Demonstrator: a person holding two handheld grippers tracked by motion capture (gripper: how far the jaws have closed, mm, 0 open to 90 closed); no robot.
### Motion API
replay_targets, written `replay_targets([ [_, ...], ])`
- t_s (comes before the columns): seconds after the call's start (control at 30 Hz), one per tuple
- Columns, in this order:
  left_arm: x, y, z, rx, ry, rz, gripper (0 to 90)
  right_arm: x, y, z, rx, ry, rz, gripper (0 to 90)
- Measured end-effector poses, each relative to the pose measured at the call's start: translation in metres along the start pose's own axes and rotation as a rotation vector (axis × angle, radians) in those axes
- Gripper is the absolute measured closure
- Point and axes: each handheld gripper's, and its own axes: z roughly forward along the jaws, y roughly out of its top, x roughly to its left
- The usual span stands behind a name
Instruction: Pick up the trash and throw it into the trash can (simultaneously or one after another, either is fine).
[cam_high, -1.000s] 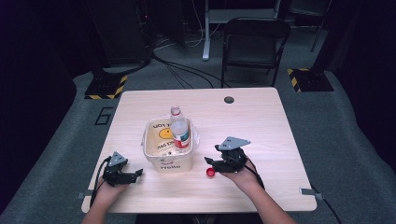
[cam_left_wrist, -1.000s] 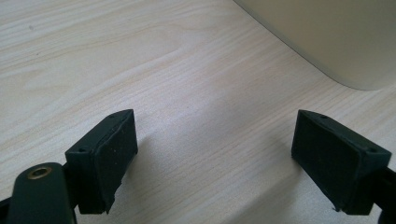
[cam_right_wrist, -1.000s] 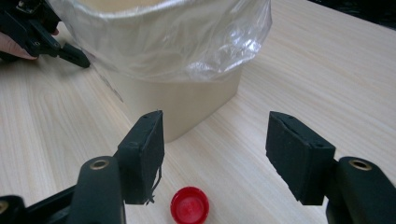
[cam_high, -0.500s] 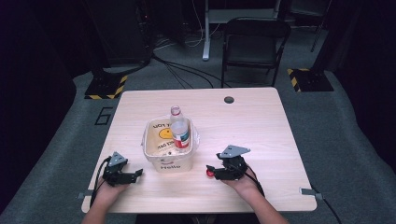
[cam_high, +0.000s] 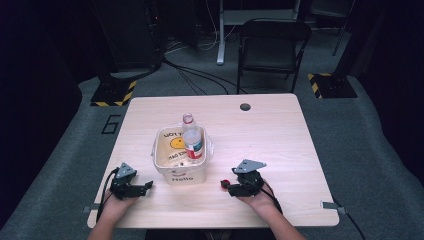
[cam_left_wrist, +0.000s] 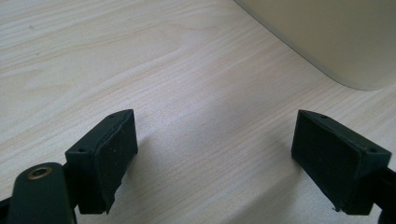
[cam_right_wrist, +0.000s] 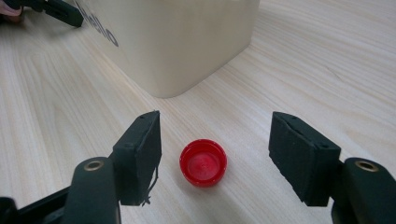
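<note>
A small red bottle cap (cam_right_wrist: 203, 163) lies open side up on the wooden table (cam_high: 280, 140), just right of the cream bin (cam_high: 172, 175). My right gripper (cam_right_wrist: 215, 158) sits low over the table with the cap between its jaws. The jaws have just been opening, and the pads stand clear of the cap on both sides. In the high view the cap (cam_high: 225, 183) shows at the right gripper's (cam_high: 228, 187) tips. My left gripper (cam_high: 146, 186) rests open on the table left of the bin, with only bare wood between its pads (cam_left_wrist: 112, 154).
A clear plastic bottle (cam_high: 192, 142) with a red and blue label stands uncapped inside the bin. The bin wall (cam_right_wrist: 187, 42) is close ahead of the right jaws, and its corner (cam_left_wrist: 336, 37) is beside the left ones. A dark grommet hole (cam_high: 245, 106) is at the table's far edge.
The right hand has sunk toward the table, and its gripper now sits lower around the red cap. The left hand has kept still.
</note>
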Motion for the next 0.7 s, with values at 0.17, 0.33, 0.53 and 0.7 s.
replay_targets([
  [0.17,-0.0001,0.0000,0.0001,-0.001,-0.001,-0.003,14.0,-0.0012,-0.0037,0.0017,0.007,-0.001,0.003,33.8],
  [0.33,0.0000,0.0000,0.0000,0.000,0.000,0.001,14.0,-0.0013,-0.0059,0.0023,0.007,-0.002,0.017,34.3],
  [0.53,-0.0001,0.0000,0.0001,0.000,-0.001,-0.002,14.0,-0.0010,-0.0089,0.0047,0.016,-0.003,0.013,35.2],
  [0.7,-0.0001,0.0000,0.0000,0.000,-0.001,-0.001,14.0,-0.0014,-0.0100,0.0069,0.021,-0.007,0.013,35.6],
])
